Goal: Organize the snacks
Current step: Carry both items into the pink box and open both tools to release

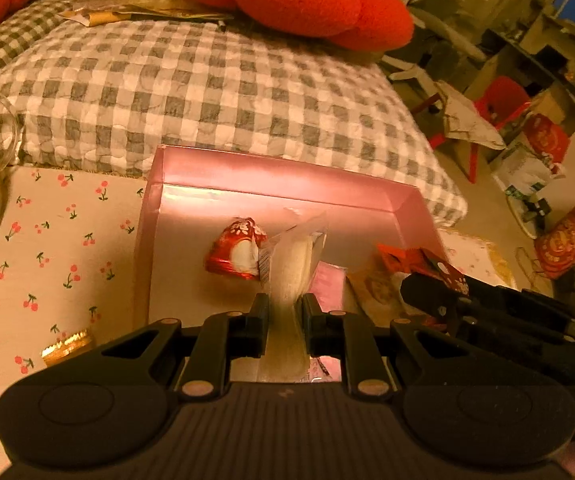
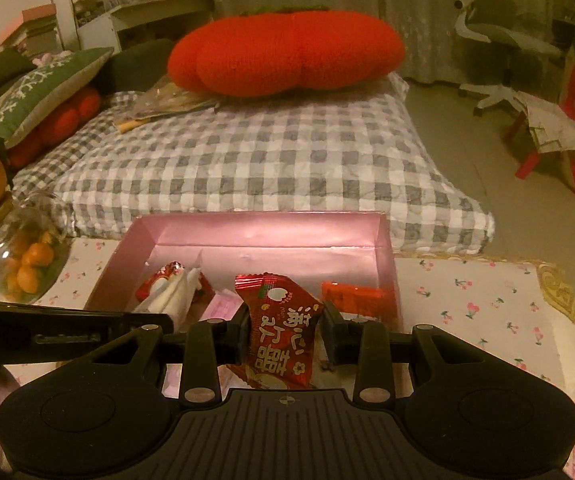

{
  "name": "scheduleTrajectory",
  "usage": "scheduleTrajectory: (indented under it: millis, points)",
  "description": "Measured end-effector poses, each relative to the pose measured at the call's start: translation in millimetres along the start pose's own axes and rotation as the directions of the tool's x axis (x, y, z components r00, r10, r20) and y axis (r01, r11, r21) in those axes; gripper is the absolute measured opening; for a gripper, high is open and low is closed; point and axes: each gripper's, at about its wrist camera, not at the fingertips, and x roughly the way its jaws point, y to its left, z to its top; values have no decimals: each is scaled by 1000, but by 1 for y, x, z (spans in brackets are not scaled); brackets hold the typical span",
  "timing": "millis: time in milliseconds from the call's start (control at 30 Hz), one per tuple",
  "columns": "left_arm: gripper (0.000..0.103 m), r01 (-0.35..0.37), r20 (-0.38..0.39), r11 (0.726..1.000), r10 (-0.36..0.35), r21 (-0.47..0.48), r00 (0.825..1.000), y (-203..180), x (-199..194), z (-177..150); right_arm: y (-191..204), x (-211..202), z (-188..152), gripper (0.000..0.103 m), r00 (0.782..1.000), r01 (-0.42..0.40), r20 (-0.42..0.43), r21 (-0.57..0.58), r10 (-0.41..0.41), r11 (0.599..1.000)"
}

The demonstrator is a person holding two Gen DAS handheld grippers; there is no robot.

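Left claw (image 1: pixel 283 308) pinching clear packet (image 1: pixel 293 264), over pink box (image 1: pixel 287 172) rim

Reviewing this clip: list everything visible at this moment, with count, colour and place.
pink box: one, pink, open, on the table's far edge.
red snack packet: one, red with white print, in the right gripper.
clear snack packet: one, translucent with pale contents, in the left gripper.
red-and-white sweet: one, lying in the box.
orange-red packet: one, at the box's right wall.
tablecloth: one, white with cherries.
glass bowl of oranges: one, table's left.
checked quilt: one, grey-white, behind.
red cushion: one, on quilt.
left gripper: black, shut.
right gripper: black, shut.
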Motion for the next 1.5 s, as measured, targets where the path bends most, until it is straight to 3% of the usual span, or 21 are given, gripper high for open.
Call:
scheduleTrajectory:
  millis: [400, 867, 1000, 1167, 1433, 1500]
  points:
    - [15, -75, -12, 997, 75, 6, 997, 13, 16, 1, 7, 25, 2, 34, 999, 37, -38, -8, -37, 999]
    - [17, -87, -10, 995, 87, 40, 996, 9, 11, -2, 7, 23, 0, 36, 994, 100, -41, -17, -101, 995]
    - [23, -86, -3, 994, 87, 60, 996, 6, 5, -2, 5, 18, 0, 37, 994, 99, -39, -11, -99, 995]
    - [28, -81, 0, 994, 81, 76, 997, 2, -2, -2, 1, 7, 2, 50, 994, 104, -30, 8, -104, 995]
    - [51, -81, 11, 992, 81, 95, 997, -2, -18, -5, -2, -13, 2, 70, 992, 121, -20, 12, -121, 993]
    - [54, -73, 6, 993, 73, 95, 997, -2, -23, -6, -3, -18, 1, 70, 992, 121, -27, 13, -121, 993]
